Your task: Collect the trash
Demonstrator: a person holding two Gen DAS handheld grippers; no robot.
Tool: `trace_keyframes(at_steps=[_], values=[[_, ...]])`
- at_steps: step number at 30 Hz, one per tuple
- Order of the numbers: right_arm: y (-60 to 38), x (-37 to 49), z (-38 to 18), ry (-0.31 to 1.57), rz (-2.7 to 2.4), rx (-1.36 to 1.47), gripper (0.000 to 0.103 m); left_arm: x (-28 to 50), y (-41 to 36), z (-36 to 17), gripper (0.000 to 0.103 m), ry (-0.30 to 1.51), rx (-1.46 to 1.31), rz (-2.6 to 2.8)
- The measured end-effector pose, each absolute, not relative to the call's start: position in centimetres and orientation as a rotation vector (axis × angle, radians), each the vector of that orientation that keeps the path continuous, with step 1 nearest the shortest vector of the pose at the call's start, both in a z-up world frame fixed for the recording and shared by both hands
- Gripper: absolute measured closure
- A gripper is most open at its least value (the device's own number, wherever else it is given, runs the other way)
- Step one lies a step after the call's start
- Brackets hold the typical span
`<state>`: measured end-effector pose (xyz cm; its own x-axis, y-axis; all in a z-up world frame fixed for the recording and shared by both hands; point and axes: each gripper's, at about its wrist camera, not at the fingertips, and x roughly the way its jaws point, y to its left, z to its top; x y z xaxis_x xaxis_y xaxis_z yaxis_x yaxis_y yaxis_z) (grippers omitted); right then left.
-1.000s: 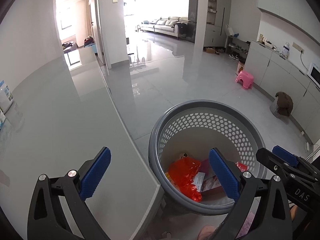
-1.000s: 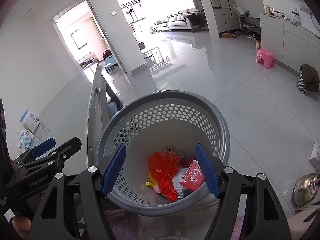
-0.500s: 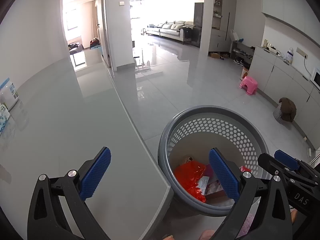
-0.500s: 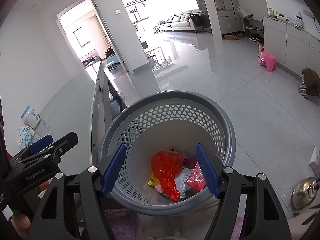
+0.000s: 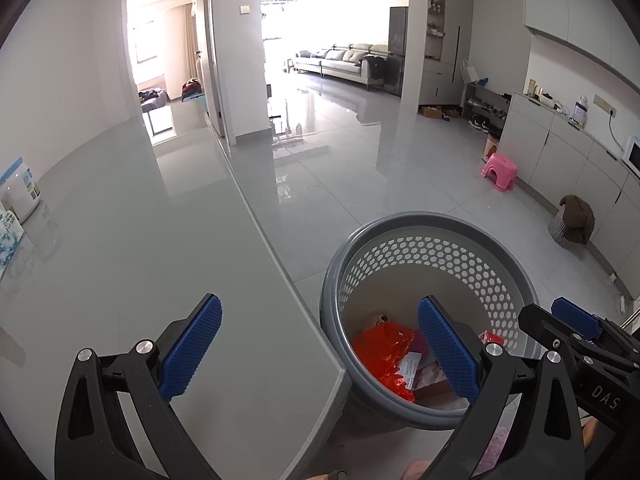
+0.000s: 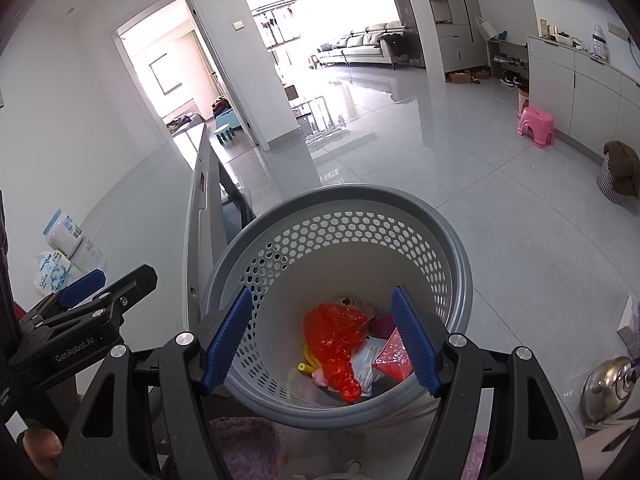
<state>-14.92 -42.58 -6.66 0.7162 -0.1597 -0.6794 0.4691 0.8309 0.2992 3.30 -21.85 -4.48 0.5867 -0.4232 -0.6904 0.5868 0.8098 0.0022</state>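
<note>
Both views being raised slightly since earlier; basket [image 6: 336,312] sitting below right tool [image 6: 322,338], right of tabletop [image 5: 160,264] edge. Left tool [image 5: 320,348], right tool both held wide, empty. Red bag [image 6: 336,336] lying in basket.

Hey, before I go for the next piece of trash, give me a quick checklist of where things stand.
1. Left tool open and carrying nothing: ok.
2. Right tool open and carrying nothing: ok.
3. Gray perforated basket upright on the floor beside the table: ok.
4. Room left in the basket: ok, only the bottom is covered, with a red plastic bag and a few wrappers.
5. Trash still on the table: cannot tell, only a wipes canister and a tissue pack show at its left edge.
</note>
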Motion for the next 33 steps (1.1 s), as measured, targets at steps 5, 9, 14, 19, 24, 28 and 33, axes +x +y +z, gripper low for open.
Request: trace_keyframes(at_steps=[5,9,14,19,24,28,33], values=[[-42.53,-14.99,-6.63,0.69,-0.363,0.481,0.034,3.17,-21.85,-4.53,0.006,0.735,0.245,-0.593],[-42.53,-15.0,-6.64,0.689,-0.363,0.48,0.034,3.02,-21.95,-4.63,0.006,0.733,0.249,-0.592],[-42.44,-15.03,-6.56,0.687,-0.363,0.483,0.034,3.08,-22.04,-4.76,0.006,0.73,0.251,-0.593],[-42.49,-15.05,-6.58,0.687,-0.363,0.483,0.034,3.08,-22.06,-4.77,0.006,0.733,0.251,-0.595],[-42.49,-15.08,-6.61,0.687,-0.363,0.482,0.034,3.11,-22.04,-4.82,0.006,0.733,0.251,-0.597],[-42.48,-15.08,-6.63,0.687,-0.363,0.483,0.034,3.15,-22.0,-4.93,0.006,0.733,0.256,-0.594],[-42.48,-15.1,-6.65,0.686,-0.363,0.483,0.034,3.14,-22.0,-4.94,0.006,0.735,0.256,-0.594]])
